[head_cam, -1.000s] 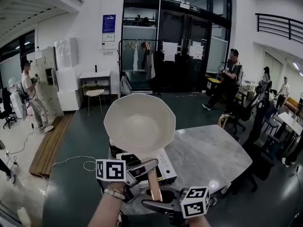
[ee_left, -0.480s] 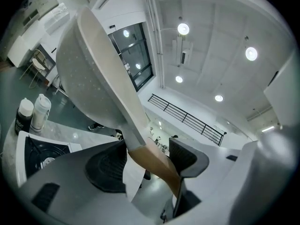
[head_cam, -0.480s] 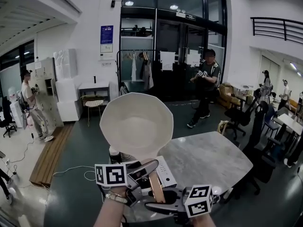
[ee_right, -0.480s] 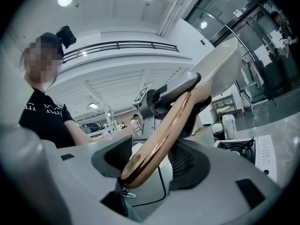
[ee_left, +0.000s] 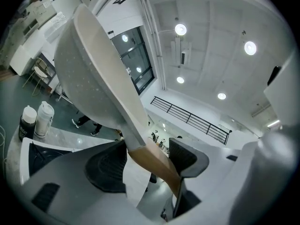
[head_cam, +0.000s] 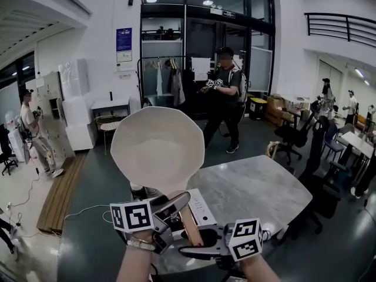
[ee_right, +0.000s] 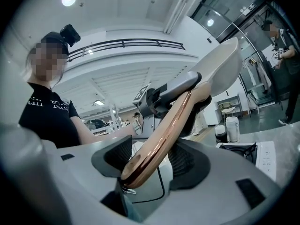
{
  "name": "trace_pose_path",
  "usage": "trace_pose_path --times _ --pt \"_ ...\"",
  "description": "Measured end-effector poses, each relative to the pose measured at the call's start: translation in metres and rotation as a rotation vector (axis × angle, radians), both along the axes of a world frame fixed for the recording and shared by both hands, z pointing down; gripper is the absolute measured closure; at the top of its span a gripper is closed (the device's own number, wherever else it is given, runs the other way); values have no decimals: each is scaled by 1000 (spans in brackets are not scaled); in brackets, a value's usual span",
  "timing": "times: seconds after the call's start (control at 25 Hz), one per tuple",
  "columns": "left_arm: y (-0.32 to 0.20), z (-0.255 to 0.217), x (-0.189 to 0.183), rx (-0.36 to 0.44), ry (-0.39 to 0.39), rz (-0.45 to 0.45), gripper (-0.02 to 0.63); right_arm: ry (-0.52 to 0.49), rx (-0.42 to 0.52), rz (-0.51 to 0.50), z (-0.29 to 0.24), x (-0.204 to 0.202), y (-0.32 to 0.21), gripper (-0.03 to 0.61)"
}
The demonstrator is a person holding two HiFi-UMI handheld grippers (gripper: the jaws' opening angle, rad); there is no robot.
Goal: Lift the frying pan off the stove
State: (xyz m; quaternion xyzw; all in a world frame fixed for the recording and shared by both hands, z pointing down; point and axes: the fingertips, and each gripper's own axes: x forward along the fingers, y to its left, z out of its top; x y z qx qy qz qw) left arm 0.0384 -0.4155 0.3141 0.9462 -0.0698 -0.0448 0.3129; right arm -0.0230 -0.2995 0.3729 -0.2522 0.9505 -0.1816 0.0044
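Grey marble tabletop (head_cam: 258, 187), centre right. Cream round frying pan (head_cam: 157, 148) aloft, tilted, clear above white flat stove (head_cam: 204, 210) on tabletop's near left. Left claw (head_cam: 175, 209) clamps copper-brown handle (head_cam: 190, 231) mid-length; right claw (head_cam: 198, 249) clamps its near end.

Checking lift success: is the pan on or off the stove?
Off. The pan is held in the air, tipped up, clear above the stove on the table.
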Motion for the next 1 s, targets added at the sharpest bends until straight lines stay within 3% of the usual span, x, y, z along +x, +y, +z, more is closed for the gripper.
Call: trace_pose_path --times 0.32,1.0 --pt "-2 4 -2 -19 4 -31 319 56 -29 -15 3 -1 0 319" --pt "-3 36 -50 -56 -22 -182 321 66 -75 -140 32 -37 9 315"
